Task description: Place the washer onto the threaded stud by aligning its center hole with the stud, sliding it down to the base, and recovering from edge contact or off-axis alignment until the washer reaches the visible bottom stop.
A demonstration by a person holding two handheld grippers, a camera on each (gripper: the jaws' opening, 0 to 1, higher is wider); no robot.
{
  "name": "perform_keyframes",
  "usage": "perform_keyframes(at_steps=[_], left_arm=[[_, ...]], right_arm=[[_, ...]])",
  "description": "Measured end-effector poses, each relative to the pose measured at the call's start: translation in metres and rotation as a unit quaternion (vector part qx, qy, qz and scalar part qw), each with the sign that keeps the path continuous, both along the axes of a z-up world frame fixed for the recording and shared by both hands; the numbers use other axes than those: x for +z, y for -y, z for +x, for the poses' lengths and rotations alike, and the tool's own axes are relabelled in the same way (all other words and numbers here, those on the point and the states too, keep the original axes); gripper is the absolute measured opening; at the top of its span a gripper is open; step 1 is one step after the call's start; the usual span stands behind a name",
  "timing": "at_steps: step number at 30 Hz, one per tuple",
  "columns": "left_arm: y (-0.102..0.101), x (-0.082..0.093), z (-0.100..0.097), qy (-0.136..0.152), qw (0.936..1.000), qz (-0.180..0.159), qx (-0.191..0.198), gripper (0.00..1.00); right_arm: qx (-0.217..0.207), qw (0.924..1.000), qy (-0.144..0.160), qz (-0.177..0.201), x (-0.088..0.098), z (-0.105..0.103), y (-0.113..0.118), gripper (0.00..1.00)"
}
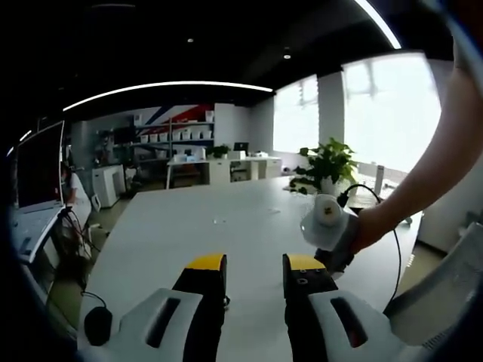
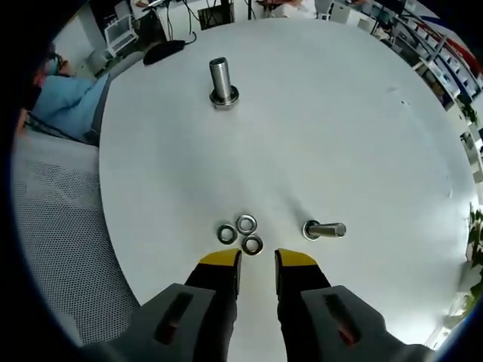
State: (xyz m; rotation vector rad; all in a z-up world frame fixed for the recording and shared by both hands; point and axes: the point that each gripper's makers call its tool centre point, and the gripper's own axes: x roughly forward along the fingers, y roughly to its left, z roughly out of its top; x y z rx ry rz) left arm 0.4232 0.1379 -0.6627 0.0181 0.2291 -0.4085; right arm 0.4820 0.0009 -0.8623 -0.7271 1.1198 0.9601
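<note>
We see the white bench [image 2: 362,121] under the right claw [image 2: 256,260], whose jaws stand a little spread and pinch nothing. Far ahead of this claw an upright threaded stud [image 2: 220,81] stands on the bench; a second stud [image 2: 326,229] is just ahead to the right. Three washers [image 2: 240,234] lie touching one another, just in front of its tips. We judge the task is at the start: the next move calls for closing on one washer only. The left gripper view shows the left claw [image 1: 254,264], also spread and holding nothing, above bare bench, with a person's hand [image 1: 355,230] to its right.
</note>
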Motion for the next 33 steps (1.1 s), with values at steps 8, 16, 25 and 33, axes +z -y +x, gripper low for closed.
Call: perform_keyframes(at_steps=[8, 16, 25, 33], left_arm=[[-0.002, 0.0, 0.0, -0.001, 1.0, 0.0, 0.004, 0.28], [-0.004, -0.001, 0.0, -0.003, 1.0, 0.001, 0.007, 0.28], [-0.006, -0.002, 0.001, -0.004, 0.9999, 0.002, 0.011, 0.28], [-0.007, -0.002, 0.001, -0.005, 0.9999, 0.001, 0.013, 0.28]], right_arm=[[0.006, 1.0, -0.002, -0.004, -0.004, 0.001, -0.003, 0.2], [0.011, 0.9999, -0.005, -0.007, -0.008, 0.0, -0.004, 0.2], [0.021, 0.9997, -0.007, -0.014, -0.015, -0.001, -0.004, 0.19], [0.022, 0.9997, -0.007, -0.013, -0.014, 0.002, -0.005, 0.17]])
